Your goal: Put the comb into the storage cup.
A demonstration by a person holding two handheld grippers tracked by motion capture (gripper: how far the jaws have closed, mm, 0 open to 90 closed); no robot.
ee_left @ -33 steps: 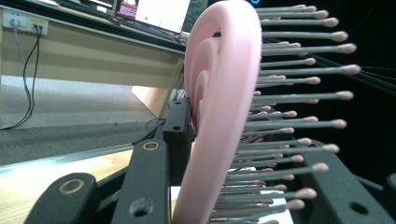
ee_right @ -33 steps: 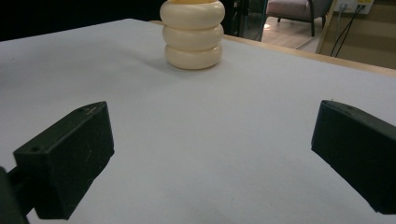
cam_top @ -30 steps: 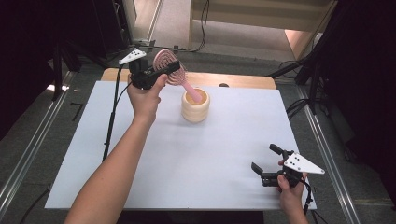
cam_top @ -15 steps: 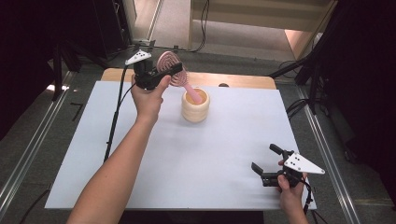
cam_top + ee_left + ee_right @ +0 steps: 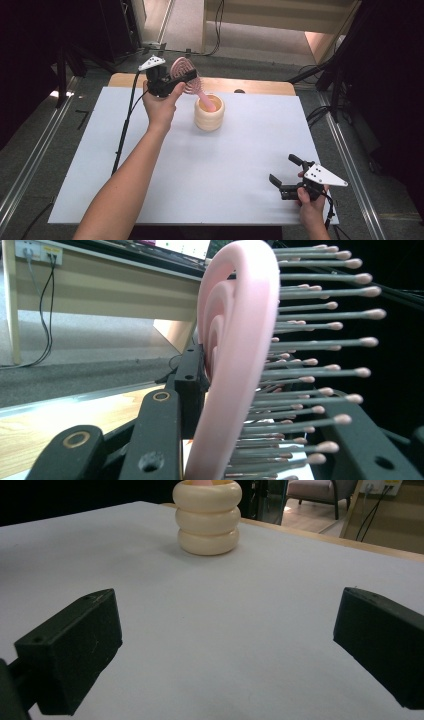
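A pink hairbrush (image 5: 186, 76) has its handle down inside a cream ribbed cup (image 5: 209, 113) at the far middle of the white table (image 5: 150, 165). My left gripper (image 5: 176, 80) is shut on the brush's round head, held up beside the cup. In the left gripper view the pink head (image 5: 235, 350) with its bristles stands clamped between the black jaws. My right gripper (image 5: 285, 175) rests open near the front right of the table, nothing between its jaws. Its own view looks across the table at the cup (image 5: 207, 517).
A wooden strip (image 5: 260, 86) runs along the table's far edge. Cables and black stands (image 5: 65, 65) lie on the floor beyond and to the sides. Metal rails (image 5: 30, 165) flank the table.
My left gripper with the brush head has shifted slightly up and away from me, tilting the brush in the cup. The right gripper has not moved.
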